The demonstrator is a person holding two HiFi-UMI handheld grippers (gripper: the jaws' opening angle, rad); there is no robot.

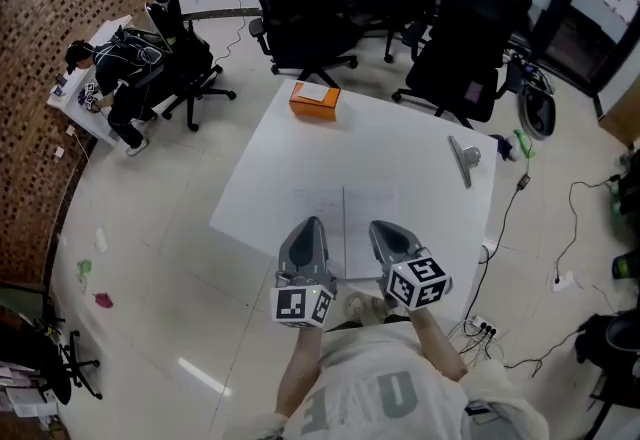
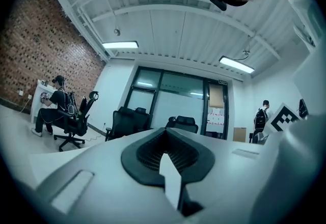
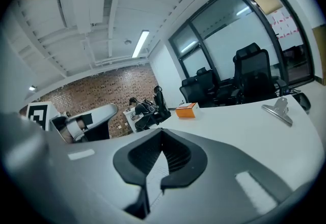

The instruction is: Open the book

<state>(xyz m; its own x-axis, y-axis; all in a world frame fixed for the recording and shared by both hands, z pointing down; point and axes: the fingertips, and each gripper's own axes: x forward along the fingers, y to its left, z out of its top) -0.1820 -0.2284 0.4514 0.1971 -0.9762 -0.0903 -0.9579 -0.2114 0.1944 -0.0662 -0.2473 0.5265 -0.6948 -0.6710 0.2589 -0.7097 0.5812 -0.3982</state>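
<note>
Left gripper (image 1: 311, 224), right gripper (image 1: 382, 227): jaws pressed together. Book (image 1: 345, 203) open flat, spine pointing away from person (image 1: 370, 393).

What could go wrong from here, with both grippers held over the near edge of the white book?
1. The white book, which seems to lie open, hardly stands out against the white square table. The shut fingers of the left gripper and the right gripper may come down on its thin pages and crease them.
2. The book lies close to the table's near edge, so a pull toward the person could slide it off.
</note>
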